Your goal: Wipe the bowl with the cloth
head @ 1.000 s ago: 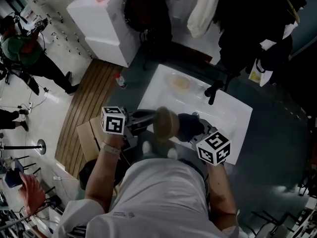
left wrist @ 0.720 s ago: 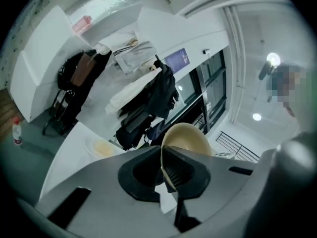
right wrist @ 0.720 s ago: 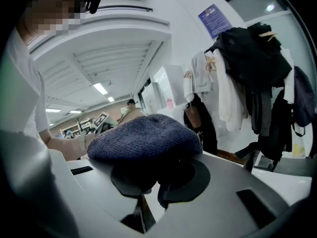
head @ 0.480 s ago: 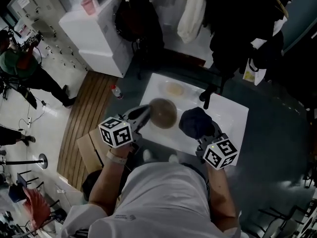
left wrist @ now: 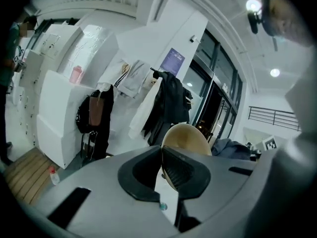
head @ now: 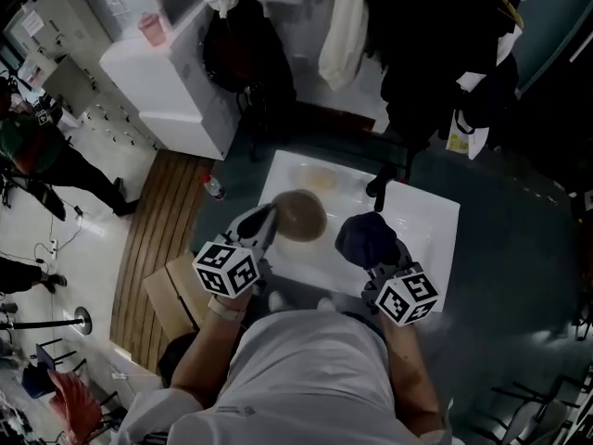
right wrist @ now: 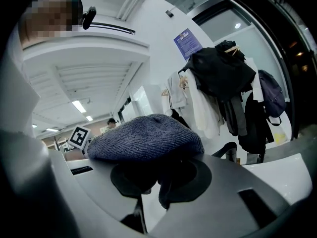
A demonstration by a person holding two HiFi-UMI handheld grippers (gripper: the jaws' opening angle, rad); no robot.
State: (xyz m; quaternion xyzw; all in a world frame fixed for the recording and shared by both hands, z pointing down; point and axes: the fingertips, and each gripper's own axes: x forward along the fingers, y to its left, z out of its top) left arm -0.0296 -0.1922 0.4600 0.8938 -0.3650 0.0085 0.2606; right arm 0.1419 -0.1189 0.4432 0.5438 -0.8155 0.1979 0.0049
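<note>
A tan bowl [head: 299,215] hangs over the white sink [head: 435,213], tilted on its side. My left gripper [head: 269,222] is shut on the bowl's rim; in the left gripper view the bowl [left wrist: 185,139] stands up just past the closed jaws of the left gripper [left wrist: 161,170]. A dark blue knitted cloth [head: 368,236] is bunched to the right of the bowl, a small gap apart from it. My right gripper [head: 382,256] is shut on the cloth, and the cloth [right wrist: 146,137] domes over the right gripper [right wrist: 157,185] in the right gripper view.
A black tap [head: 381,180] rises at the back of the sink, with a tan patch [head: 321,179] in the basin behind the bowl. A small bottle [head: 213,188] stands on the wooden floor at left. Coats [head: 417,54] hang behind the sink. A white cabinet [head: 167,72] stands at upper left.
The bowl and left gripper moved from near my body out over the sink. The cloth and right gripper moved away to the bowl's right, opening a gap.
</note>
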